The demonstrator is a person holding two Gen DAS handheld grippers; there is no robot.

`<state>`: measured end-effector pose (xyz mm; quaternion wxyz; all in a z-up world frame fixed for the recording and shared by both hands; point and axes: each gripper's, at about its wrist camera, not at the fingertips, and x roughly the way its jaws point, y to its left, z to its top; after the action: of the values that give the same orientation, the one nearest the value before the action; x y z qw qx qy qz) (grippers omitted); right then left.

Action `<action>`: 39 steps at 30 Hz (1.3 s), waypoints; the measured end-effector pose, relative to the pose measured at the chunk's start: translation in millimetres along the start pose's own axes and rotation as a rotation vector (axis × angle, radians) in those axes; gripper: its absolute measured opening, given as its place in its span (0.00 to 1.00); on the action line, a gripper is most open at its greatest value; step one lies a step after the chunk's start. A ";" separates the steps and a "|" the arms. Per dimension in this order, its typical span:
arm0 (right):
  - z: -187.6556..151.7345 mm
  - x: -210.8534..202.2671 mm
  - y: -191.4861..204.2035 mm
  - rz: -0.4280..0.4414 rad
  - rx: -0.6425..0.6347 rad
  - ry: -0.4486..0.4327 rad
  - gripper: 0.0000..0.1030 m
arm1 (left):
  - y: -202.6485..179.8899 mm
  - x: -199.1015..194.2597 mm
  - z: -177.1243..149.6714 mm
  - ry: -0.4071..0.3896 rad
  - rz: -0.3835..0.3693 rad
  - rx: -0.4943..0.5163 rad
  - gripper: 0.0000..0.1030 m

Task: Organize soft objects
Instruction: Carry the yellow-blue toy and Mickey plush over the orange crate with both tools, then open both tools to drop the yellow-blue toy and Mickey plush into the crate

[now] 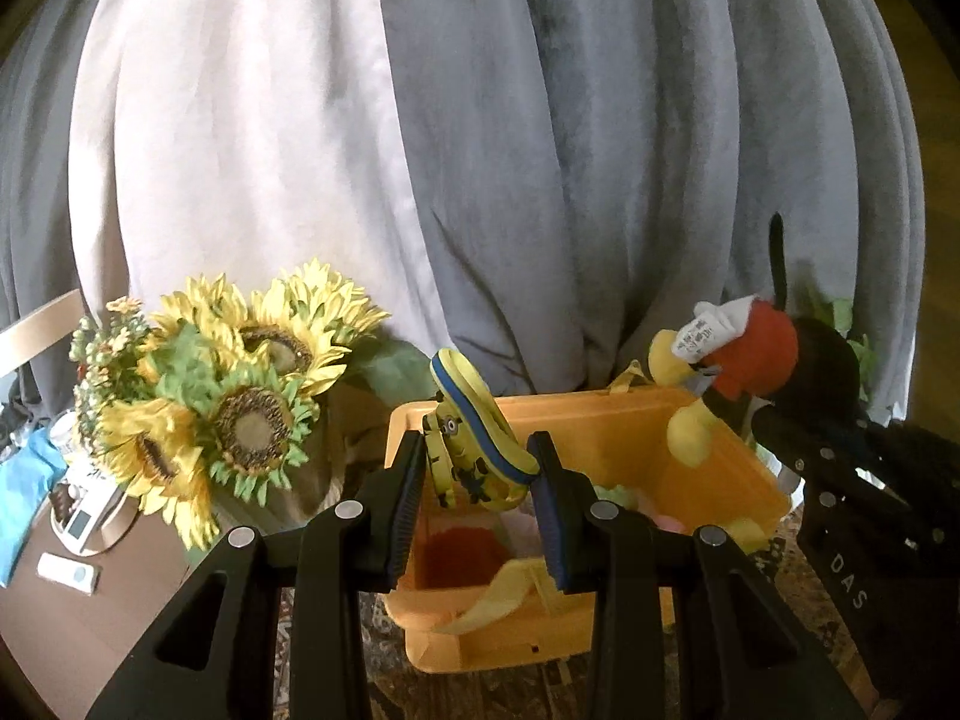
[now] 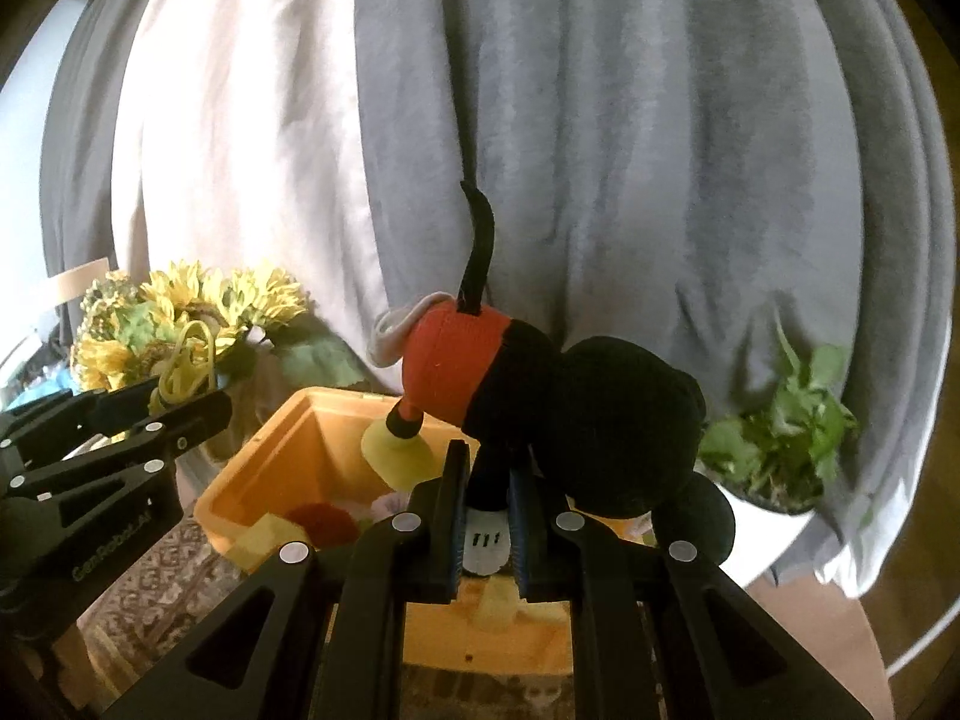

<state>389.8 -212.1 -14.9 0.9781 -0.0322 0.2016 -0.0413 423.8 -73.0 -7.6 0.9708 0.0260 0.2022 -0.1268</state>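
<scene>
My left gripper is shut on a small yellow Minions slipper with a blue-edged sole, held above the orange bin. My right gripper is shut on the arm of a black mouse plush with red shorts and yellow feet, held head-down over the bin's right side. The plush also shows in the left wrist view. The bin holds a red soft thing, yellow cloth and pale soft items.
A sunflower bouquet stands left of the bin. A cardboard surface with small devices lies at far left. A potted green plant stands right. Grey and white curtains hang behind. A patterned rug lies under the bin.
</scene>
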 end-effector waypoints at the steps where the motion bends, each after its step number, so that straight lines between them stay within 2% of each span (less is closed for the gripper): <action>1: 2.1 5.7 -0.2 0.006 -0.010 0.001 0.13 | -0.3 3.9 1.2 0.001 0.003 0.002 0.34; 9: 5.8 48.3 -5.8 0.069 -0.015 0.061 0.13 | -5.7 35.3 5.7 0.025 0.007 0.032 0.34; 18: -1.7 89.7 -10.0 0.117 0.016 0.154 0.13 | -0.9 79.8 1.5 0.125 -0.014 0.007 0.34; 25: -8.2 110.1 -3.7 0.150 -0.009 0.202 0.13 | -2.0 105.8 -7.2 0.196 -0.025 0.025 0.34; 39: -22.6 147.8 -7.1 0.244 0.026 0.358 0.13 | -8.8 134.3 -19.7 0.326 -0.097 0.049 0.36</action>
<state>515.6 -234.1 -93.0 0.9247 0.0129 0.3740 0.0696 533.0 -111.2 -79.2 0.9169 0.0602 0.3548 -0.1725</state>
